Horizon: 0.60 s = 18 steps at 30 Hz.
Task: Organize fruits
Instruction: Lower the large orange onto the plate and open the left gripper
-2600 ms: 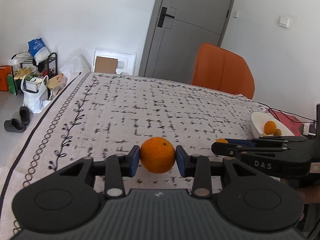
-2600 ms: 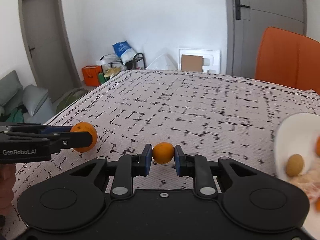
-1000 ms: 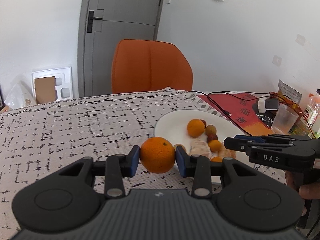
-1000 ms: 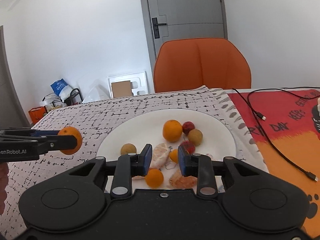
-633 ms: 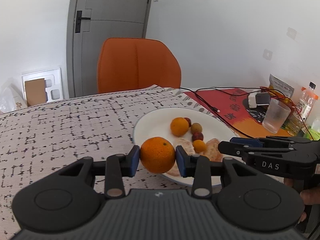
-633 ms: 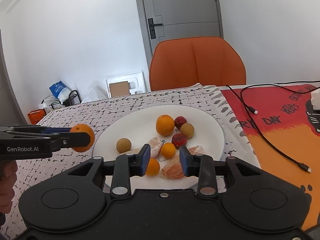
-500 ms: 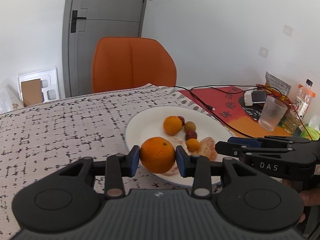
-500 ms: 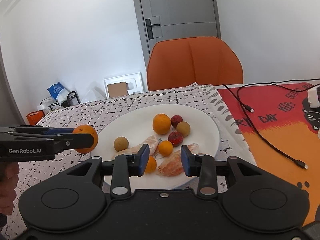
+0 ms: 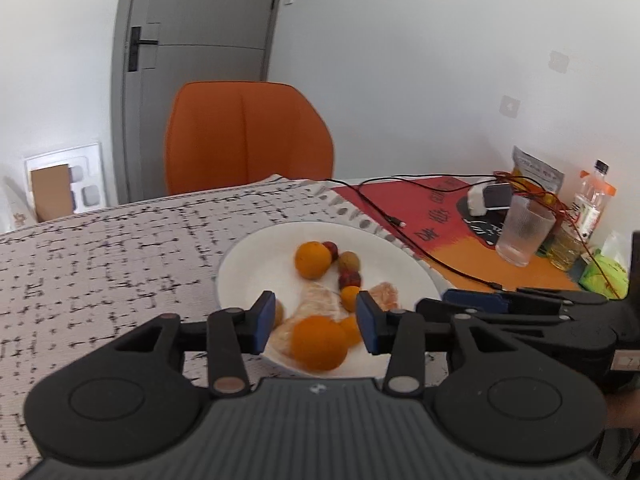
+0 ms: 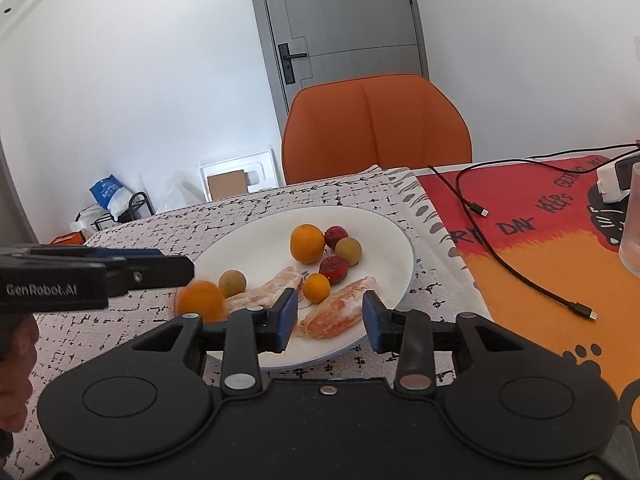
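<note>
Patterned grey cloth tabletop (image 9: 100, 248) carries a round white ceramic plate (image 10: 256, 240) of mixed fruit. Left gripper (image 9: 316, 322) fingers are spread wide, empty; the blurry round orange (image 9: 319, 344) sits below them at the plate's near rim. Right gripper (image 10: 330, 316) fingers gape, empty too.

White plate (image 10: 384, 240) holding bright orange oranges (image 10: 307, 243), dark red little fruits (image 10: 335, 236), tan-brown round ones (image 10: 348, 251) and pinkish-orange peeled segments (image 10: 340, 314). Tablecloth (image 9: 100, 248) is off-white with a black broken-grid print. Next to it there's a red and orange mat (image 10: 560, 248) with black lettering. Orange chair (image 10: 376, 128), grey door (image 10: 344, 20), white walls. Both hand-held grippers are black with blue pads (image 10: 288, 316).
</note>
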Tool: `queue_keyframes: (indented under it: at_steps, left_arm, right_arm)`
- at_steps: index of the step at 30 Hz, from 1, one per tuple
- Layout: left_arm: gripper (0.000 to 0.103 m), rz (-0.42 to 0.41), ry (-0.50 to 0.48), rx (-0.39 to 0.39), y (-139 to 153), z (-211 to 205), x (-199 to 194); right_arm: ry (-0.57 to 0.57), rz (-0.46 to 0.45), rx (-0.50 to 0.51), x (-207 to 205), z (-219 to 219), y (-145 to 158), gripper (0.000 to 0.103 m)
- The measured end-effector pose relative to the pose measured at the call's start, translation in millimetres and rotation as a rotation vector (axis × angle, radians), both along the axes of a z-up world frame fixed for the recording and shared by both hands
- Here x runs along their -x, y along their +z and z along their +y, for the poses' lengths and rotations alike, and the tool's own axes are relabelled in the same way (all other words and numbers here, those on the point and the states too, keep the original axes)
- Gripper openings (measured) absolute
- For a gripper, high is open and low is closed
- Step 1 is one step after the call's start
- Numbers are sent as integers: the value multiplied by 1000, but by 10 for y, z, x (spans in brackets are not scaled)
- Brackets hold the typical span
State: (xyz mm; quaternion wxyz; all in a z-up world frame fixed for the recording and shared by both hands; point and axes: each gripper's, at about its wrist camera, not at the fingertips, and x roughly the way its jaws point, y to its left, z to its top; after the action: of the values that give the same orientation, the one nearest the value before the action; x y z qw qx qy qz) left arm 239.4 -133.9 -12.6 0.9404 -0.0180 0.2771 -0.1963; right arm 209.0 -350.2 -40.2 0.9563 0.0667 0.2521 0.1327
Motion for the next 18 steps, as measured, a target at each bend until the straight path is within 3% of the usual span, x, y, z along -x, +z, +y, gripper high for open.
queue_keyframes:
  at_steps: [4,8,10,12,18]
  left_arm:
    - [58,-3,53,-10,36,121,42]
    - [65,-12,116,-48,86,222,130]
    - [67,-14,126,-39,113,295,198]
    - [70,-22,139,-41,138,358,278]
    - [85,-58,186,-51,207,552,530]
  right_arm:
    - [7,-2,-1,38,10,14,43]
    - [14,-18,-1,91,50,63,56]
    - [24,-26,3,129,84,92,57]
    - [31,-31,2,176,114,123,66]
    - [59,-63,7,316,240,212,79]
